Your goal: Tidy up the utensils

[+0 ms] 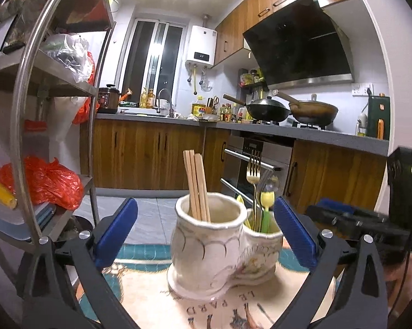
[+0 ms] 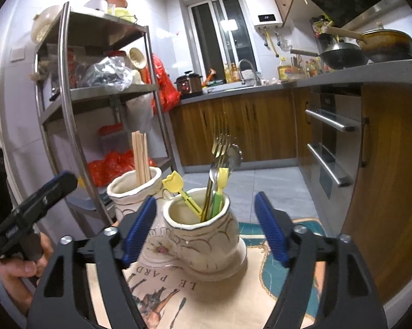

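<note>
I see the double pot (image 1: pixel 219 241) on the cloth (image 1: pixel 156 301): chopsticks (image 1: pixel 196 186) in one cup, forks (image 2: pixel 219 148) and spoons in the other; my left gripper (image 1: pixel 206 230) and right gripper (image 2: pixel 206 230) both gape empty

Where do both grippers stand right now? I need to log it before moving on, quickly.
Left gripper: open, holding nothing; the ceramic holder sits between its pads, untouched.
Right gripper: open, holding nothing, pads clear of the holder.
</note>
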`<control>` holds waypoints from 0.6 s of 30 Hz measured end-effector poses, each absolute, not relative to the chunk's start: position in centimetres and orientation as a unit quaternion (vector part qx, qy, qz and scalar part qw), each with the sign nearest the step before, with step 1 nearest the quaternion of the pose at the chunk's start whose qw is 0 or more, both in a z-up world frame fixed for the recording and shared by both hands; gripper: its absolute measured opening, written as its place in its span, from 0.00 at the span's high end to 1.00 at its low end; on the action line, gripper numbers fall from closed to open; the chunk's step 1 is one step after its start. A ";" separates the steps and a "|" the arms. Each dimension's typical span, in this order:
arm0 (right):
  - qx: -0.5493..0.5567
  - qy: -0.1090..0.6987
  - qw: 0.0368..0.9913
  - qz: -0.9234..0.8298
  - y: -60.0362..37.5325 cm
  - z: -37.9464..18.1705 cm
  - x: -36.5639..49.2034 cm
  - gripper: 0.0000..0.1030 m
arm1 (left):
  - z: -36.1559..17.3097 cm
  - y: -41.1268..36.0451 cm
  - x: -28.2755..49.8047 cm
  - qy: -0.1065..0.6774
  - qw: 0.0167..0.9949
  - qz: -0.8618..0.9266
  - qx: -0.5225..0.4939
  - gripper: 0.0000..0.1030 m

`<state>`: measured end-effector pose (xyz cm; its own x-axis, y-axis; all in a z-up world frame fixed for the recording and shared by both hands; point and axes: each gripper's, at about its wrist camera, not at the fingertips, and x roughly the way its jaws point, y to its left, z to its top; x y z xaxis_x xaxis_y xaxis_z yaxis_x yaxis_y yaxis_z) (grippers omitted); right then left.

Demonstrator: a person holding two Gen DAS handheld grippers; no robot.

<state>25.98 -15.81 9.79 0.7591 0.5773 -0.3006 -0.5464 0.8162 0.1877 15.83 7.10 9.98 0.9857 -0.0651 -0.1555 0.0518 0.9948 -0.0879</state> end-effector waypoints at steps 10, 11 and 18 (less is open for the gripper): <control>0.048 0.167 0.941 0.291 -17.3 8.9 23.7 0.07 | 8.3 7.1 13.8 0.096 0.995 -0.015 -0.031 0.05; 0.047 0.166 0.941 0.292 -17.4 8.9 23.4 0.07 | 8.2 7.1 13.6 0.097 0.995 -0.015 -0.032 0.05; 0.019 0.149 0.943 0.297 -17.2 8.0 21.0 0.06 | 7.2 7.2 12.7 0.091 0.995 -0.001 -0.046 0.05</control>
<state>20.99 -17.20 7.99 0.7788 0.5664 -0.2697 -0.5552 0.8224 0.1240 12.74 7.19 7.25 0.9833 -0.0105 -0.1817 -0.0063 0.9958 -0.0914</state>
